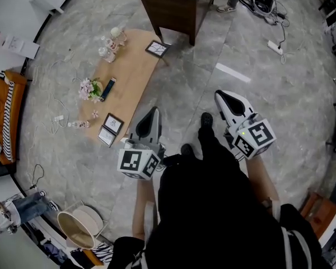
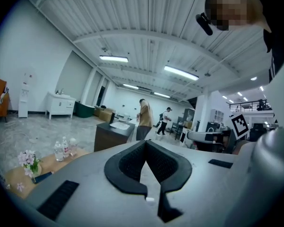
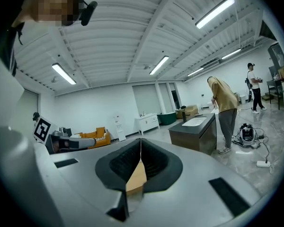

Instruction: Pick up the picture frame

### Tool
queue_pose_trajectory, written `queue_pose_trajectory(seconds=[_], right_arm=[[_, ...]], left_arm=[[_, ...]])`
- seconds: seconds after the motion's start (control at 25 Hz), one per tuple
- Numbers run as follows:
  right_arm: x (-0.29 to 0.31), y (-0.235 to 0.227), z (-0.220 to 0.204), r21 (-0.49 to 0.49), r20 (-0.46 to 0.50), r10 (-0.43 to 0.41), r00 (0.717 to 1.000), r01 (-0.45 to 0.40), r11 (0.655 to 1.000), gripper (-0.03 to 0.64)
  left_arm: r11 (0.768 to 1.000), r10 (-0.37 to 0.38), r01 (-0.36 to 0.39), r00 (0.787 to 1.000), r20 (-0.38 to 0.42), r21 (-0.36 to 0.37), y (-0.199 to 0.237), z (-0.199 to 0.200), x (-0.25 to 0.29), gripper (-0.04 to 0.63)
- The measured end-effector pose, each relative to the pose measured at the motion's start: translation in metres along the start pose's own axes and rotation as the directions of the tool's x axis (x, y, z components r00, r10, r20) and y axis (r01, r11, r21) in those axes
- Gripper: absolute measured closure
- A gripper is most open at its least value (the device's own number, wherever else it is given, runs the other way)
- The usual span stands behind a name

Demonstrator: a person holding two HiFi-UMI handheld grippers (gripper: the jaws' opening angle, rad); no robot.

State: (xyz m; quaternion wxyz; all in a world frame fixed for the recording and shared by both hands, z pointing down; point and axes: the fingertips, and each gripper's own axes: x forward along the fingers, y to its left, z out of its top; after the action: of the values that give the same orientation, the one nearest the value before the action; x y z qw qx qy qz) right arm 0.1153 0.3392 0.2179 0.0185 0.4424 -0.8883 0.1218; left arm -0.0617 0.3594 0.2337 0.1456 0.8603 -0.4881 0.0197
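Black clothing of the person filled the bottom of the head view, with two shoes ahead of it on the grey floor. Both tools hung over that floor, pointing forward. The left gripper had its jaws closed on nothing, pads meeting at the tips. The right gripper was closed and empty too.

A long wooden table ran away to the left of the grippers, apart from both.

I counted three frames, all lying flat on it. A dark frame and a pale frame sat just beside each other at the near end, the closest things to the left gripper. A far frame lay at the far corner, near a dark cabinet. Each looked almost square, so I could not make out a long axis; their sides ran roughly along the table's edges.

Between the frames stood three bottles, one bunch of flowers and one dark slim object beside it. An orange chair stood at the left edge and a power strip lay at the right.
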Motion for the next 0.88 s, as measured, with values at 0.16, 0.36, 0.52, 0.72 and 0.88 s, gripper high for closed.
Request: queue_pose_trajectory(seconds=[0.16, 0.36, 0.52, 0.72, 0.88], right_arm=[[0.023, -0.035, 0.014, -0.009, 0.004, 0.029, 1.000, -0.029, 1.000, 0.603], [0.046, -0.084, 0.030, -0.007, 0.004, 0.072, 0.997, -0.072, 0.997, 0.603], [0.061, -0.118, 0.032, -0.008, -0.006, 0.095, 0.995, -0.095, 0.995, 0.603], [0.079, -0.134, 0.023, 0.032, -0.045, 0.131, 0.990, -0.130, 0.991, 0.603], [0.108, -0.134, 0.016, 0.038, -0.088, 0.168, 0.982, -0.165, 0.986, 0.603]], left_arm=[[0.999, 0.033, -0.033, 0.999, 0.014, 0.020, 0.004, 0.020, 0.037, 0.581], [0.996, 0.080, -0.081, 0.996, 0.034, 0.026, -0.001, 0.036, 0.087, 0.583], [0.994, 0.111, -0.112, 0.993, 0.028, 0.016, -0.002, 0.037, 0.118, 0.583], [0.989, 0.148, -0.148, 0.989, 0.005, 0.010, 0.004, 0.034, 0.136, 0.583], [0.982, 0.190, -0.190, 0.982, -0.002, -0.009, 0.025, 0.035, 0.142, 0.583]])
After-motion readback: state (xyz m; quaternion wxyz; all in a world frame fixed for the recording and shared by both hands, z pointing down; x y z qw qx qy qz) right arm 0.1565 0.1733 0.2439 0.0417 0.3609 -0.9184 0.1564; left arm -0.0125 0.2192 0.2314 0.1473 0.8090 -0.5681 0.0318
